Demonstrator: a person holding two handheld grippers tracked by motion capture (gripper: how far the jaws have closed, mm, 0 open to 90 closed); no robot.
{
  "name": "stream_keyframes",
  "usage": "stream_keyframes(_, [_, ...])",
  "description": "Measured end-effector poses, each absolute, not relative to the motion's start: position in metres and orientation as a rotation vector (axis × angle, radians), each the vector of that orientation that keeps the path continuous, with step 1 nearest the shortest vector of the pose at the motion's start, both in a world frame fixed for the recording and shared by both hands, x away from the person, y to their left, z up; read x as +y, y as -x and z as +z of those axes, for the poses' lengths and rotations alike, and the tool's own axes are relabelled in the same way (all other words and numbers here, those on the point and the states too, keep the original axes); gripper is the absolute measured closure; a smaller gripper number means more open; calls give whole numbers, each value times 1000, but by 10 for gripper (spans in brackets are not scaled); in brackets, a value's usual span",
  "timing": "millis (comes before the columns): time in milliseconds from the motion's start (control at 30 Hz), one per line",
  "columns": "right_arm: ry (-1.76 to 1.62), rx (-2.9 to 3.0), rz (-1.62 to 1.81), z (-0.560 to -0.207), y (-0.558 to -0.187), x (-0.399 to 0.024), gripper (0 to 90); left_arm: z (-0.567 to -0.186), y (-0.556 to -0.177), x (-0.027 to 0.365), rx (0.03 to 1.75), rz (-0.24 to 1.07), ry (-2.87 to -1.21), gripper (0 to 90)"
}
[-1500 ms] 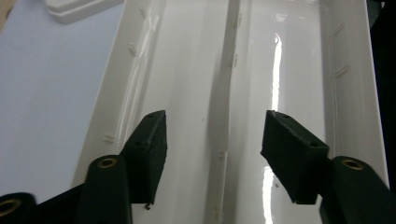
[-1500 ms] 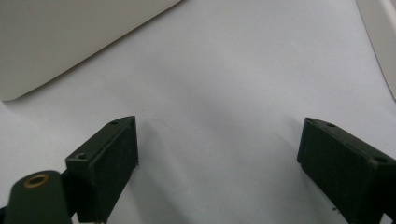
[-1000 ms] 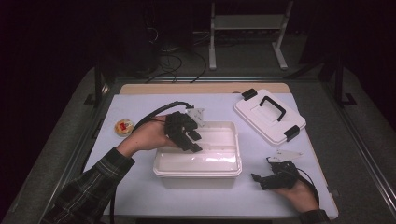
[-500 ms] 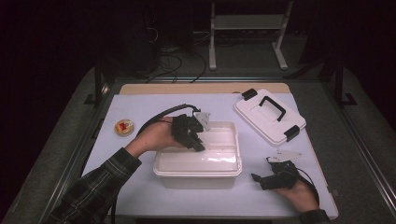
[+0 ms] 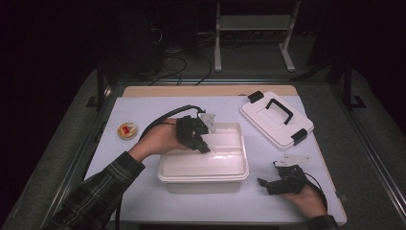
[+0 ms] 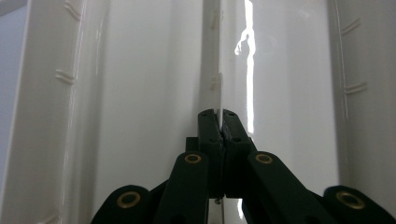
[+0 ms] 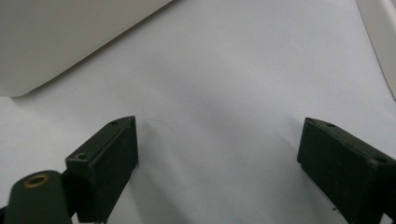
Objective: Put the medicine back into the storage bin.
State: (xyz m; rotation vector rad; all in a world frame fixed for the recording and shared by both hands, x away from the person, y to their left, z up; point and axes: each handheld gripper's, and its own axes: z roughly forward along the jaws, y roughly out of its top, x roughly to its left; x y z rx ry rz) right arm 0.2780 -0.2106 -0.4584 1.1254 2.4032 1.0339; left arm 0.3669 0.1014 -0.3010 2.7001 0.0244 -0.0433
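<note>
An open white plastic box (image 5: 203, 175) sits in the middle of the table. My left gripper (image 5: 203, 146) reaches down into it from the left. In the left gripper view its jaws have just been closing and now press together (image 6: 218, 114) on a thin white divider strip (image 6: 213, 56) that stands on edge along the box's floor (image 6: 149, 93). My right gripper (image 5: 266, 184) rests on the table to the right of the box, held in a hand. Its jaws stand wide apart (image 7: 219, 140) with bare table between them.
The box's white lid (image 5: 276, 119) with a black handle and black clips lies at the back right. A small round dish (image 5: 127, 130) holding something red sits to the left of the box. A corner of the box (image 7: 56, 42) shows in the right gripper view.
The left gripper's jaws have drawn together inside the box. Both hands stay where they were.
</note>
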Motion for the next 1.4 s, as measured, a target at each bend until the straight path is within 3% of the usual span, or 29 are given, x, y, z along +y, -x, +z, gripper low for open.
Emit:
stream_keyframes(233, [-1121, 2404, 1033, -458, -278, -211, 115, -281, -369, 111, 64, -63, -2642, 889])
stream_keyframes(633, [-1120, 2403, 1031, -458, -278, -211, 115, -249, -367, 148, 146, 25, -2644, 888])
stream_keyframes(1400, [-1116, 2403, 1032, -459, -278, -211, 115, -238, -354, 251, 391, 92, -2626, 888])
